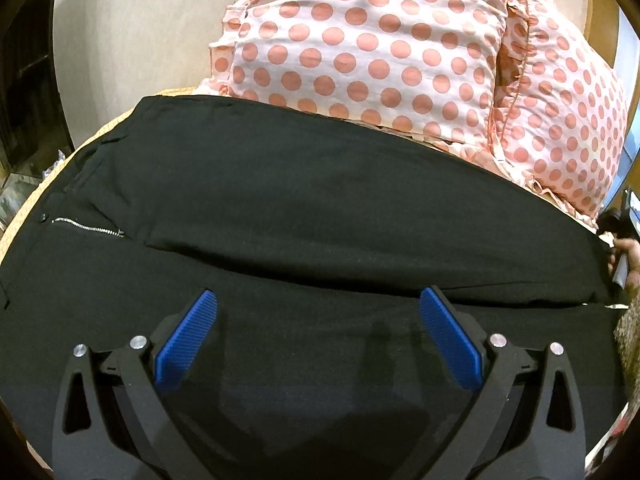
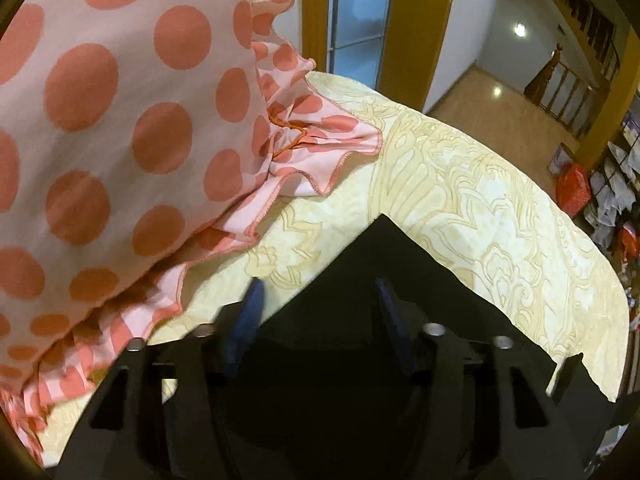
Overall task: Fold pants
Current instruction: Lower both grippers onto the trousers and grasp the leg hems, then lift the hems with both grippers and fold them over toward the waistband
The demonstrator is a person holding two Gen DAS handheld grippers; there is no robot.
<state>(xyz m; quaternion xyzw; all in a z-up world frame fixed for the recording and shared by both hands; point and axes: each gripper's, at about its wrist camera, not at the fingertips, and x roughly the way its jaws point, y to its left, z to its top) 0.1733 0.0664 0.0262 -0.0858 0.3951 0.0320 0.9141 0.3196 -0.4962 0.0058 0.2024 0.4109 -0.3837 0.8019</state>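
The left hand-held gripper, fingers apart, hovers over the black pants, which stretch sideways; the right hand-held gripper, also apart, is at their end corner.

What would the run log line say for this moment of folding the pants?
step: fold pants | left gripper: open above black pants | right gripper: open over pants corner | polka-dot pillow: beside pants

A bulky pink pillow with coral polka dots and a ruffled edge blocks the 10 o'clock side; bare yellow patterned bedsheet lies open from 12 to 2 o'clock.
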